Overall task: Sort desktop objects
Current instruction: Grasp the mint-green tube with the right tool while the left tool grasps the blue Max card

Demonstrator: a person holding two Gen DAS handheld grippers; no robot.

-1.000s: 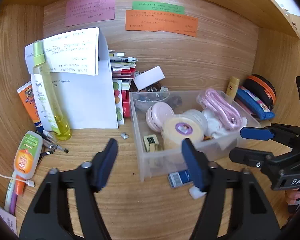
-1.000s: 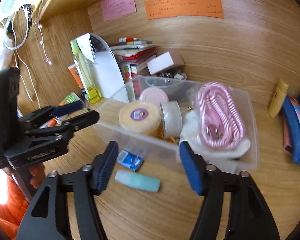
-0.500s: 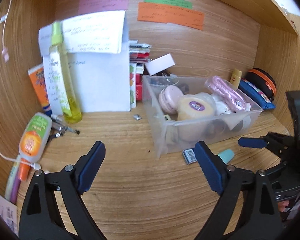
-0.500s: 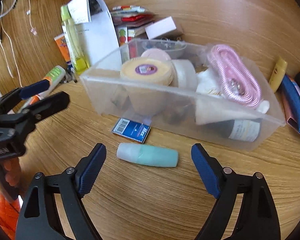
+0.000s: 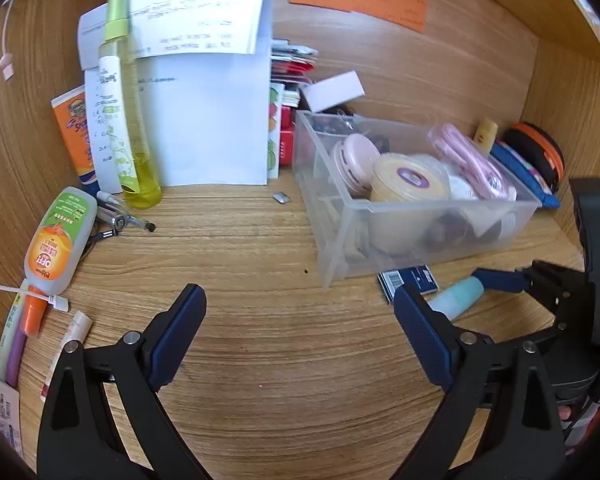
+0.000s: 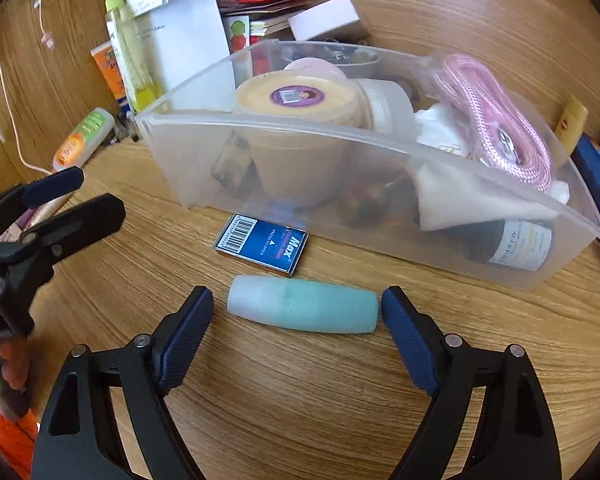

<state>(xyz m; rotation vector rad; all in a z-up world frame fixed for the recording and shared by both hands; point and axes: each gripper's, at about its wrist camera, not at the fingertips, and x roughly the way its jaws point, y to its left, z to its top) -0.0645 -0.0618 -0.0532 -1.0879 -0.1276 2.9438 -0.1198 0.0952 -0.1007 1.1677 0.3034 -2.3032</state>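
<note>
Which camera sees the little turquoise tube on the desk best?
The right wrist view: the turquoise plastic tube lies whole on the wooden desk between the open right tool's fingers. The left wrist view shows only one end of it, partly hidden behind that tool's own finger.

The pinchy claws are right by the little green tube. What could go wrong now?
The round mint-green tube lies lengthwise between the open right gripper fingers, so closing on its ends might make it slip or roll away. The blue Max staple box and the clear plastic bin sit just behind, so pushing forward could bump them. The open left gripper hovers nearby and could get in the way.
</note>
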